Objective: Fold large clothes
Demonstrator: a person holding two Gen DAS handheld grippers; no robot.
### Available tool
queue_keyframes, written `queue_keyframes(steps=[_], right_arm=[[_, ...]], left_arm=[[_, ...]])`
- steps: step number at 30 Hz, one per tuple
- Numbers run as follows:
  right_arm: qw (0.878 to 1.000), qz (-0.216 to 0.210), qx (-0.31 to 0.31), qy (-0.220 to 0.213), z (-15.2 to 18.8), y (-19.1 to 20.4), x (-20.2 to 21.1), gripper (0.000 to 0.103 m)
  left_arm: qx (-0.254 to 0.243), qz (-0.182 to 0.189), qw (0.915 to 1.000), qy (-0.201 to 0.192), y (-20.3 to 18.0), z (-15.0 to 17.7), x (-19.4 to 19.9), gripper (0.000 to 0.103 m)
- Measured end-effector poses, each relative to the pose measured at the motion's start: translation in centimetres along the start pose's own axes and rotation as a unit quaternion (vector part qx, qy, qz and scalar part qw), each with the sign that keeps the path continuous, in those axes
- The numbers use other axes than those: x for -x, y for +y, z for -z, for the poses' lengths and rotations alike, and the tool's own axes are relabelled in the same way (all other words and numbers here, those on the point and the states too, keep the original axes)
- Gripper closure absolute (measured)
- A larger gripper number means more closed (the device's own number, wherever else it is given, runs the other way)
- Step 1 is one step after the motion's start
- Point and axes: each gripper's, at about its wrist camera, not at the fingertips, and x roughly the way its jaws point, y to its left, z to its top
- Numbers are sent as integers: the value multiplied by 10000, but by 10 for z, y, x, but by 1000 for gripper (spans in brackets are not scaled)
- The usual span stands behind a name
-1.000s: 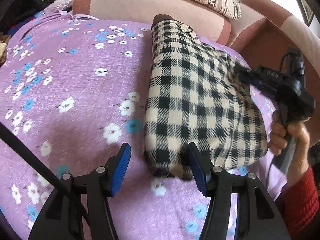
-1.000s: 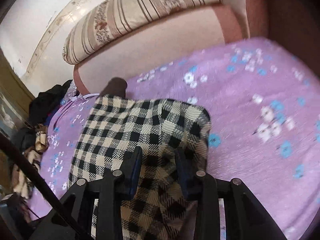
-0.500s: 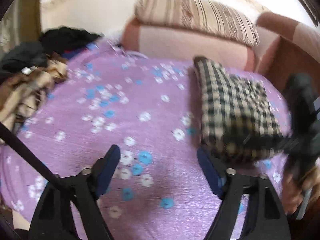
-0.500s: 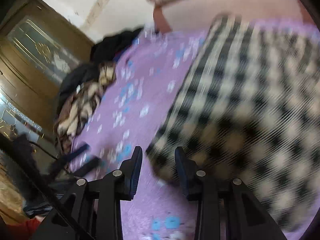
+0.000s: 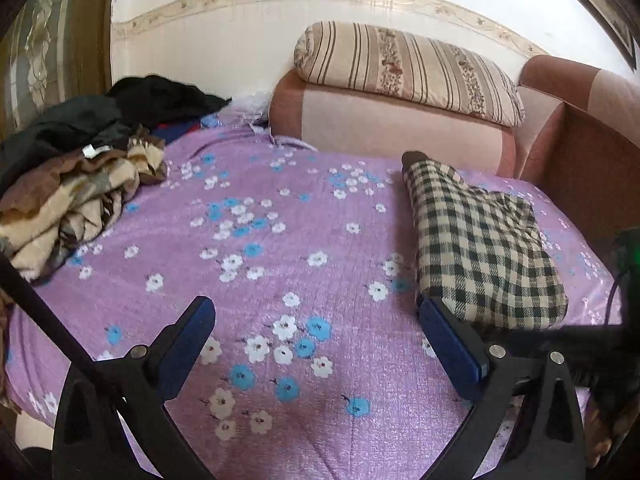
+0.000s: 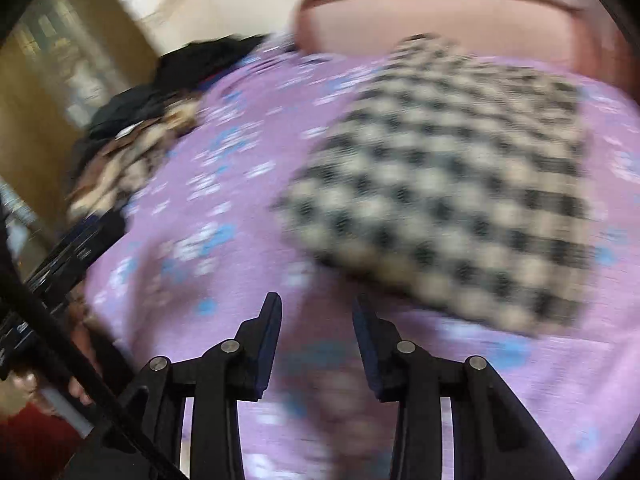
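Clothes pile (image 5: pixel 76 184) far left; pillow (image 5: pixel 408 68) behind folded checked garment (image 5: pixel 480 248).

Purple floral sheet (image 5: pixel 304 240), striped bolster (image 5: pixel 408 68) atop pink sofa back (image 5: pixel 384 128), white wall (image 5: pixel 224 28)

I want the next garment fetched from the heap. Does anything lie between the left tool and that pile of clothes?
Nothing visible does. Only bare floral bedspread lies between the left tool, its jaws opening and empty, and the clothes pile.

Folded garment (image 5: pixel 484 248) lies on bedspread (image 5: pixel 280 248), clothes pile (image 5: pixel 76 184) far left.
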Motion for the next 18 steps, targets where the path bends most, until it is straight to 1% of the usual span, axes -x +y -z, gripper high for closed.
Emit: queue_keyframes(steps=[1, 3, 5, 7, 8, 10, 11, 13, 16, 18], right_arm=[[9995, 86, -284, -84, 0, -16, 8, 63], [9978, -91, -596, -266, 4, -30, 21, 62], [9977, -276, -494, -385, 9, -25, 29, 61], [9985, -410, -190, -307, 15, -3, 21, 61], [9989, -378, -51, -257, 16, 6, 14, 60], [9993, -197, 297, -123, 17, 26, -7, 60], [9988, 38, 470, -99, 17, 35, -21, 60], [9965, 471, 646, -224, 15, 43, -39, 60], [9889, 1146, 781, -537, 6, 48, -59, 60], [9843, 1387, 844, -695, 2, 53, -64, 60]], left_arm=[[35, -5, 10000, 65, 1, 1, -3, 1], [124, -104, 9998, 108, 4, 3, -6, 1], [184, -224, 9994, 173, 8, 4, -11, 1], [266, -250, 9989, 284, 12, 5, -16, 1], [318, -252, 9986, 345, 15, 6, -19, 1], [442, -250, 9979, 414, 22, 7, -22, 1], [502, -258, 9975, 417, 26, 7, -22, 1], [610, -349, 9969, 350, 36, 7, -19, 1], [770, -507, 9954, 250, 49, 5, -15, 1], [950, -573, 9936, 235, 61, 4, -15, 1]])
